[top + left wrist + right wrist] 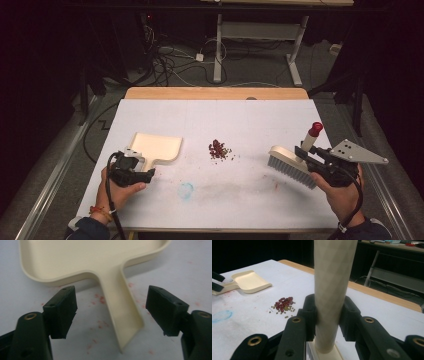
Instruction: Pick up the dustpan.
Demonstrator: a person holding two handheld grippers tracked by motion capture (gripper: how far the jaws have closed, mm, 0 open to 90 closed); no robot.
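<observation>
L gripper (111, 312) jaws apart astride dustpan (95, 257) handle — R gripper (328, 315) clamped on brush (290, 162) handle.

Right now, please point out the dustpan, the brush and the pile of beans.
dustpan (157, 145): high view, on its flat tray.
brush (287, 165): high view, on its bristle head.
pile of beans (218, 149): high view, on the middle of the heap.
</observation>
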